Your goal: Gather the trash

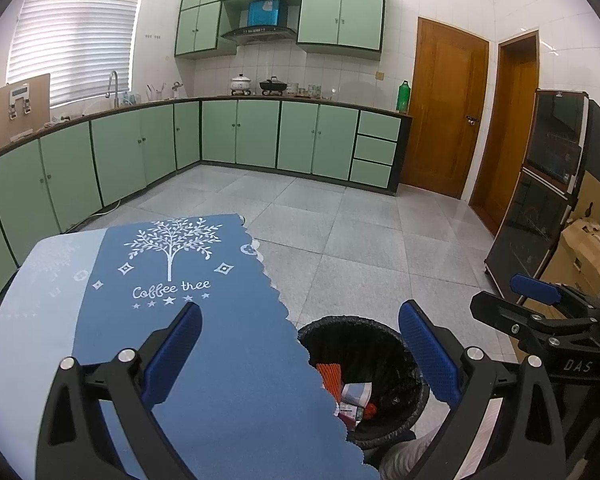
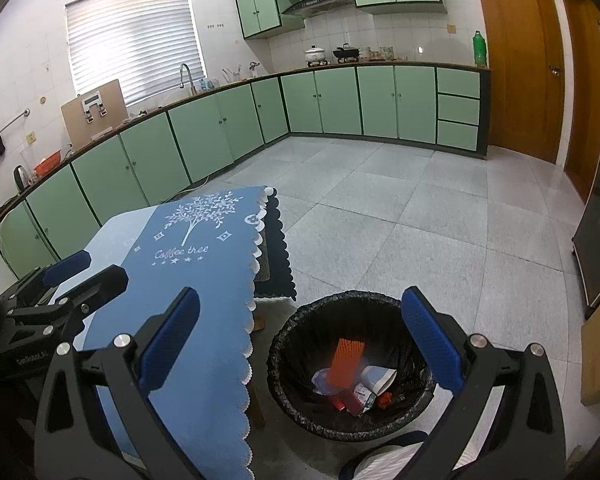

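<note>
A round trash bin (image 2: 340,297) with a black liner stands on the floor beside the table. It holds an orange foam net (image 2: 345,364), which looks blurred, along with a white paper cup (image 2: 376,376) and small cartons. My right gripper (image 2: 300,340) hangs open above the bin with nothing between its fingers. My left gripper (image 1: 304,356) is open too, straddling the table edge and the bin (image 1: 340,322), where the orange net (image 1: 330,376) shows. Each gripper also appears in the other's view: the left gripper (image 2: 84,272) and the right gripper (image 1: 516,300).
A blue "Coffee tree" cloth (image 1: 220,340) covers the table (image 2: 204,280). Green cabinets (image 1: 236,132) line the far walls, and wooden doors (image 1: 440,108) stand at the right. A dark glass cabinet (image 1: 540,200) and cardboard boxes (image 1: 580,252) stand at the right. Grey tiled floor (image 2: 420,220) lies beyond the bin.
</note>
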Available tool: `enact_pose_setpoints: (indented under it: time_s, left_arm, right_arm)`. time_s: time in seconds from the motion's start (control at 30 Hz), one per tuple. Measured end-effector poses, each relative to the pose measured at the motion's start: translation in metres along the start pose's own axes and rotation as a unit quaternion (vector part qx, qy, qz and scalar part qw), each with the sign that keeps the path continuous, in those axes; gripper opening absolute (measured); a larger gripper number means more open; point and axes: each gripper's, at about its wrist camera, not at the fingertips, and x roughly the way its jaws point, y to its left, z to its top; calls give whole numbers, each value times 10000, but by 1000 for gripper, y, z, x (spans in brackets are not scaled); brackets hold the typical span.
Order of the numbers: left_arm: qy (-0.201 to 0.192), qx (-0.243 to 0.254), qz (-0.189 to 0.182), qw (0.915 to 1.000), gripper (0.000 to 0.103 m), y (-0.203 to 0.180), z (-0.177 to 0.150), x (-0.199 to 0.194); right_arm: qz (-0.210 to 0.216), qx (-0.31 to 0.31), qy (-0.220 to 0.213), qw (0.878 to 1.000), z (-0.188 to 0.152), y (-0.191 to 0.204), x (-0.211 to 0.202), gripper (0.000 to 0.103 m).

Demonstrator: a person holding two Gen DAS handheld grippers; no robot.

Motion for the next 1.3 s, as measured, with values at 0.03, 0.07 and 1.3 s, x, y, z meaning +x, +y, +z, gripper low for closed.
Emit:
enact_pose_setpoints:
  time_s: [0.03,0.07,1.3]
  left_arm:
    - [-2,3,-1,10000,97,0,0,0]
    - [-6,1,1,10000,97,0,0,-1]
    - [-36,7,2,10000,97,-1,3,-3]
  right_arm:
    - [-4,4,2,10000,0,0,0,98]
    - [-1,2,1,10000,0,0,0,98]
    - [25,-51,-39,10000,5,2,-2,98]
